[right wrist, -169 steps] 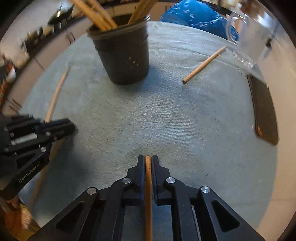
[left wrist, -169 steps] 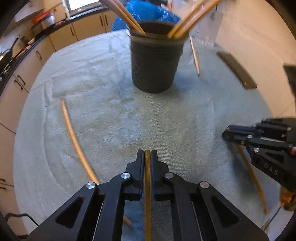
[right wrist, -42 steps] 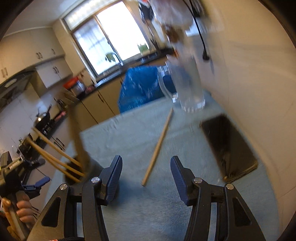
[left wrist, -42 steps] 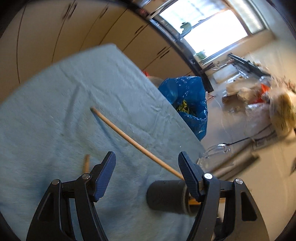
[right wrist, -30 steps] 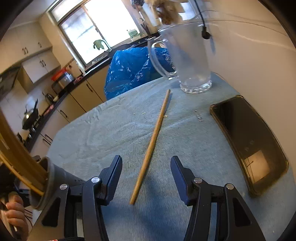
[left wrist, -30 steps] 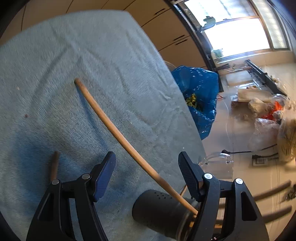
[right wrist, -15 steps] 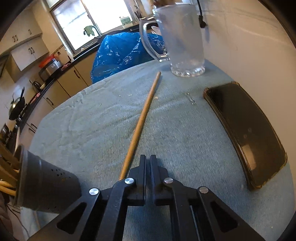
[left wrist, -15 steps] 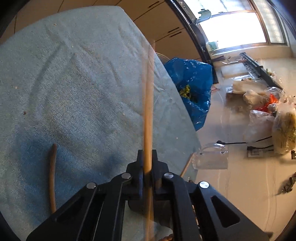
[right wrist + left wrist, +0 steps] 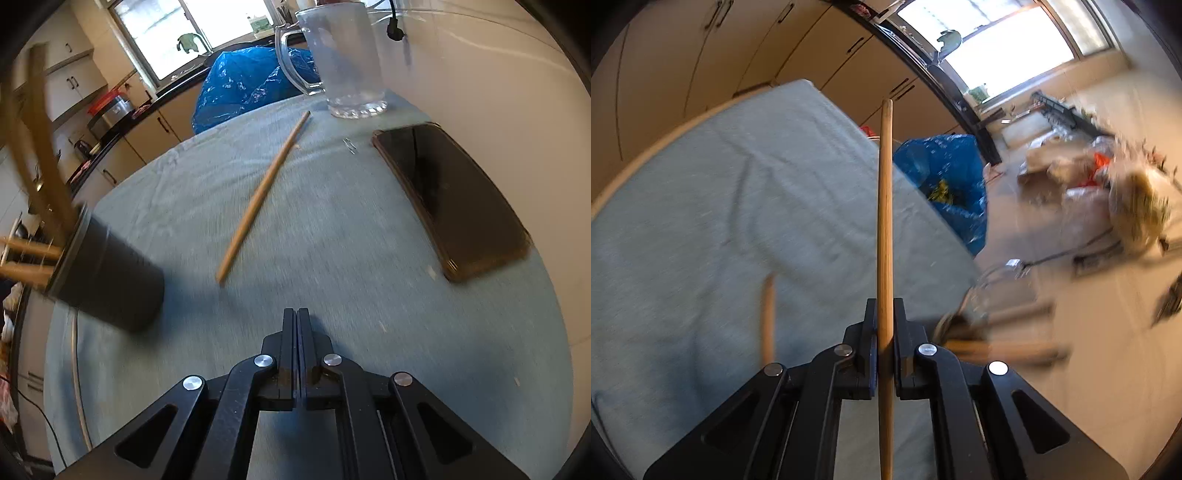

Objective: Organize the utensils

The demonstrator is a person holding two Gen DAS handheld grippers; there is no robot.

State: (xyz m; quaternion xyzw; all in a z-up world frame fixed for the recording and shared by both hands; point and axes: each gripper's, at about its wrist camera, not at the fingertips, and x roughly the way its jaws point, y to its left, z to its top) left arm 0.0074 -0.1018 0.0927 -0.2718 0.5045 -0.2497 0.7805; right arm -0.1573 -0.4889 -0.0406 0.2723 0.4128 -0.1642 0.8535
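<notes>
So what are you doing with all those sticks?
Tidying chopsticks into a holder. The left gripper is clamped on one chopstick, held up over the cloth-covered table. The right gripper is shut with nothing in it. The dark holder already has several sticks in it. One loose chopstick lies on the cloth between the holder and the phone, near the glass mug.

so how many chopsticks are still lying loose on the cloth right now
2. One chopstick lies between the holder and the phone, pointing toward the glass mug. Another lies left of the left gripper, which holds a third. More may be out of view.
</notes>
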